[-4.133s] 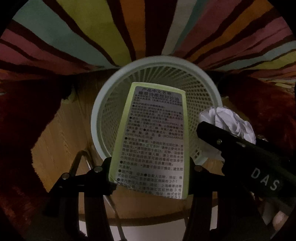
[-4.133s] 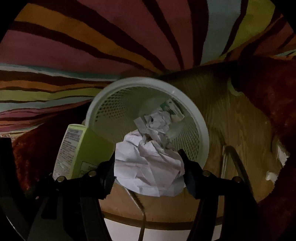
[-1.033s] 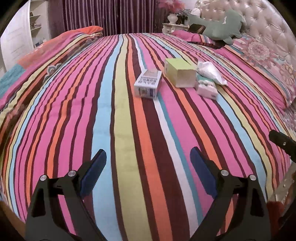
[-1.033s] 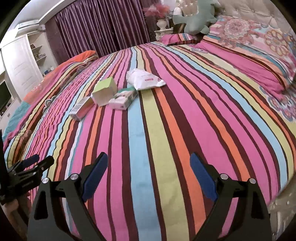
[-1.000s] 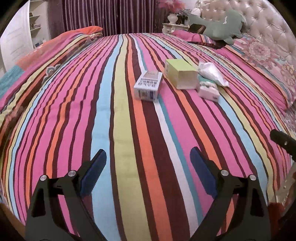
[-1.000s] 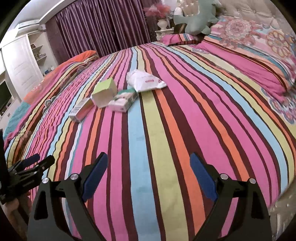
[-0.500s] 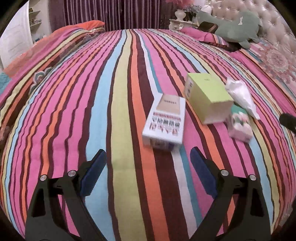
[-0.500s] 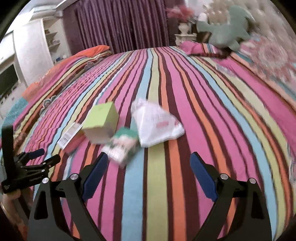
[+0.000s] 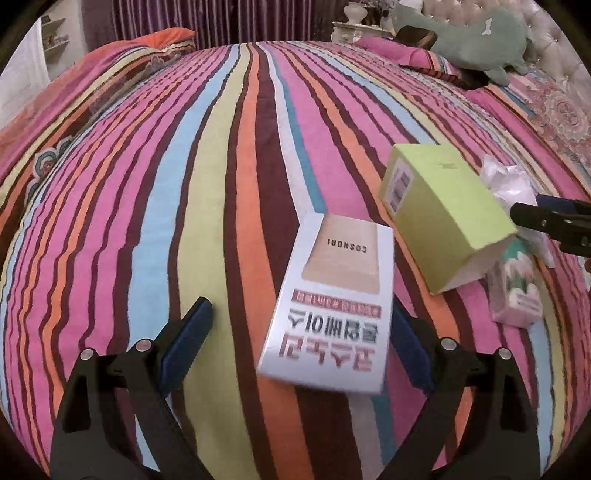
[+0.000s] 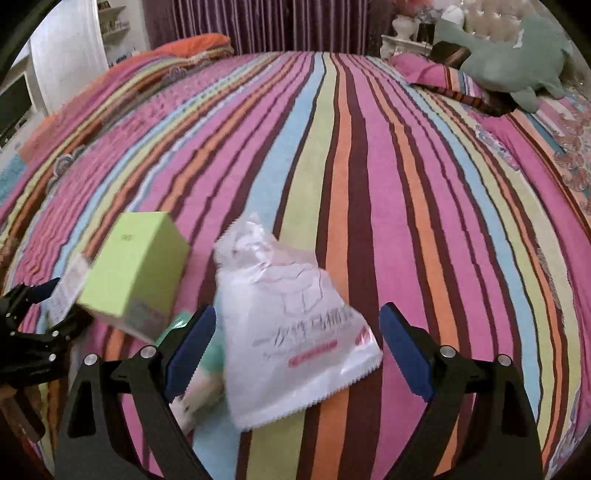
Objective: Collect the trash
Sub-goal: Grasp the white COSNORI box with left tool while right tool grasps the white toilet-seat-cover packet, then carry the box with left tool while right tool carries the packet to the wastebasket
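on a striped bed, two released tools close on scattered trash: the left tool hangs spread over a white printed carton, the right tool spread over a crinkled white packet. nothing is gripped yet; the pick-up step is in hand, and each tool likely needs to lower and clench. a green box and a small tissue pack crowd between them; open bedspread lies beyond.

A home bedroom: a wide bed under a striped quilt, a tufted headboard, a green plush toy by the pillows, purple curtains behind, and white shelving at one side.
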